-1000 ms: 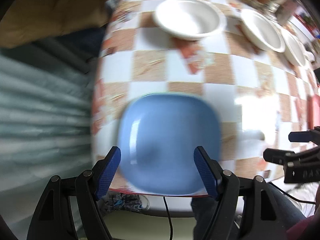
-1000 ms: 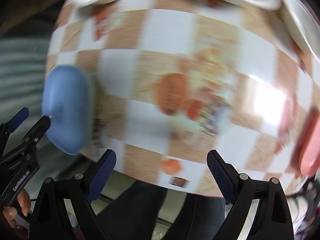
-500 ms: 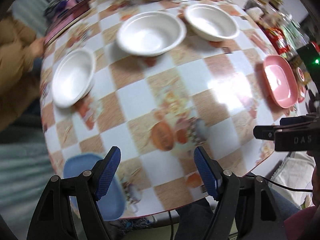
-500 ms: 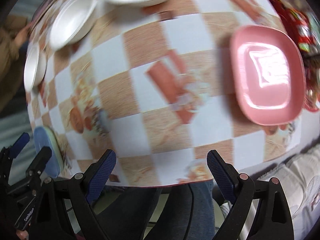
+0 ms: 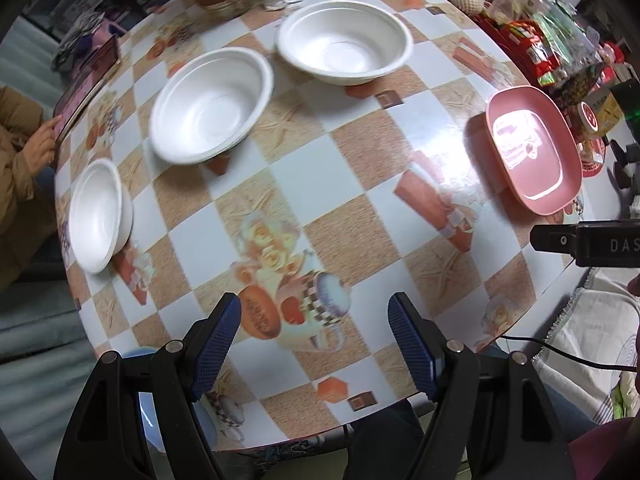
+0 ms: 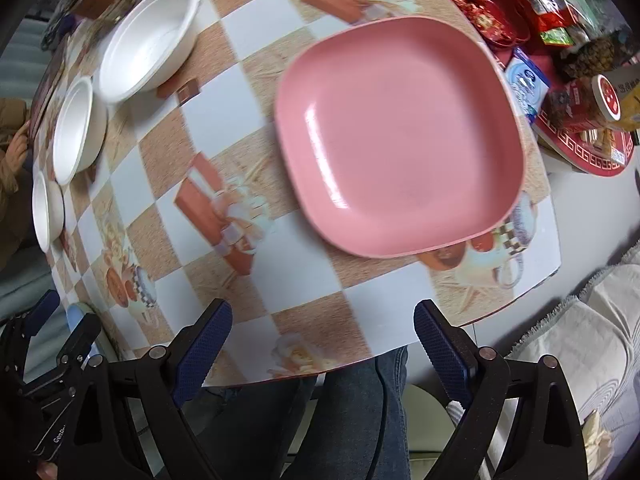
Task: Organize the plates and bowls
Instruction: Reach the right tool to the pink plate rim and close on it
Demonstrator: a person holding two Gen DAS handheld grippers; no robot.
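I see a pink plate (image 6: 400, 136), three white bowls (image 5: 212, 104), and a tan-and-white checked tablecloth (image 5: 360, 152) printed with roses.

I read "DAS" on the right gripper (image 5: 600, 242) at the right edge. "Gen" shows on the left gripper (image 6: 52, 438), low left. Packet labels are too blurred for me.

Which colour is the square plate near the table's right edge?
Pink; the square plate shows best in the right wrist view.

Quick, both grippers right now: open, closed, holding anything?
Left gripper: open, nothing between its fingers.
Right gripper: open, holding nothing, short of the pink plate.
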